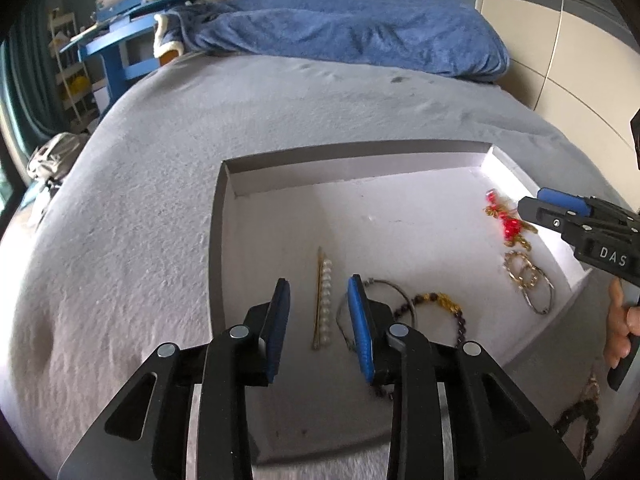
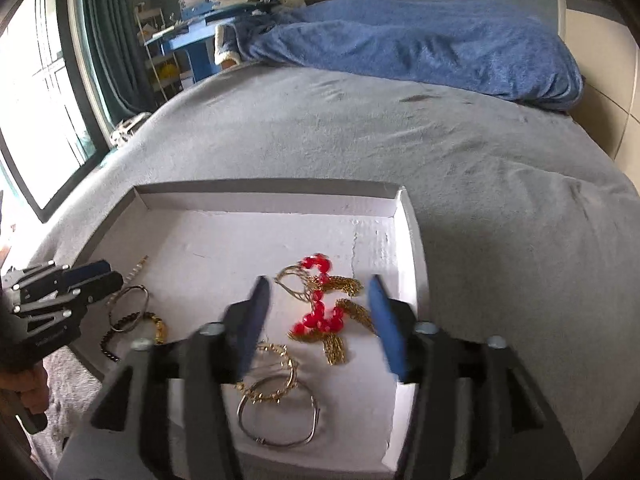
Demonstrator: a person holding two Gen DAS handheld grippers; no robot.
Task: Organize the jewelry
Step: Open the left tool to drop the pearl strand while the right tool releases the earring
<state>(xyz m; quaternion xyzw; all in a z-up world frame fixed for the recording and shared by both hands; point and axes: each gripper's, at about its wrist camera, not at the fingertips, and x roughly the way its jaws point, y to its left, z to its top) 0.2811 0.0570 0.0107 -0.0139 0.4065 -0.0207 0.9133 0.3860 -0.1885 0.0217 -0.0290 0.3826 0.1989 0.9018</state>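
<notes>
A shallow white box (image 1: 352, 168) (image 2: 264, 200) lies on a grey bed and holds jewelry. My left gripper (image 1: 318, 292) is open and empty, above a pearl hair pin (image 1: 324, 304), with a thin silver bangle (image 1: 384, 286) and a dark bead bracelet with gold charm (image 1: 444, 302) beside its right finger. My right gripper (image 2: 318, 280) is open and empty, straddling a red bead and gold tassel piece (image 2: 320, 312) (image 1: 508, 224). Gold chain hoops (image 2: 276, 376) (image 1: 520, 270) and a silver bangle (image 2: 280, 416) lie nearer. The left gripper shows in the right wrist view (image 2: 110, 274); the right one in the left wrist view (image 1: 528, 200).
A blue blanket (image 1: 360, 28) (image 2: 420, 40) lies at the head of the bed. A blue desk with books (image 1: 132, 12) and a white shelf stand beyond the bed's left side. A dark bead chain (image 1: 580, 420) lies on the bed outside the box, right. A window (image 2: 36, 92) is at left.
</notes>
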